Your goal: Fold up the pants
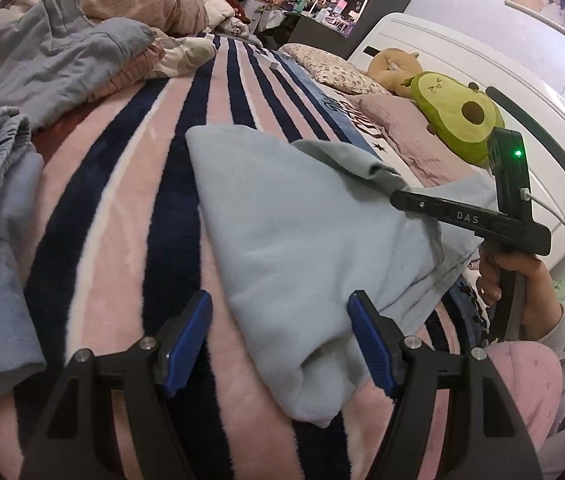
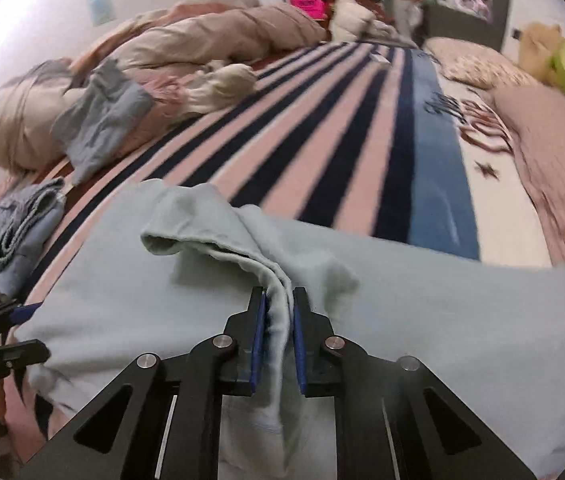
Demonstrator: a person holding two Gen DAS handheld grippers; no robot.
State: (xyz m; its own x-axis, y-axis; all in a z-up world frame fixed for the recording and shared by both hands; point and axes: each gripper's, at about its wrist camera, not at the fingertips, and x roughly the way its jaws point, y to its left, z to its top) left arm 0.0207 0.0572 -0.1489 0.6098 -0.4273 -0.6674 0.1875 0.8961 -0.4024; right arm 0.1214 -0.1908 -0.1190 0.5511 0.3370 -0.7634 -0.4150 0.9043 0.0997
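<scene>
Here the pants (image 2: 422, 320), of soft pale-blue fleece, lie spread on the striped blanket (image 1: 130, 184) of the bed, with one thick fold of the cloth lifted into a ridge. The right gripper (image 2: 280, 336) has its blue ribbed fingers (image 2: 259, 340) pressed together on this ridge, so the cloth is pinched between them. The left gripper (image 1: 282, 340) stands open over a rounded cuff end of the pants; its fingers (image 1: 186, 340) are on either side of the cloth and do not press it.

The blanket is plushy, with pink, navy and white stripes. The left wrist view alone shows the person's hand (image 1: 510, 280) on the right tool's handle and a green avocado plush (image 1: 454, 120) by the white headboard (image 1: 462, 60). The right wrist view, partly blurred, shows a crumpled beige duvet (image 2: 202, 40) and folded blue-grey clothes (image 2: 14, 236) at the left.
</scene>
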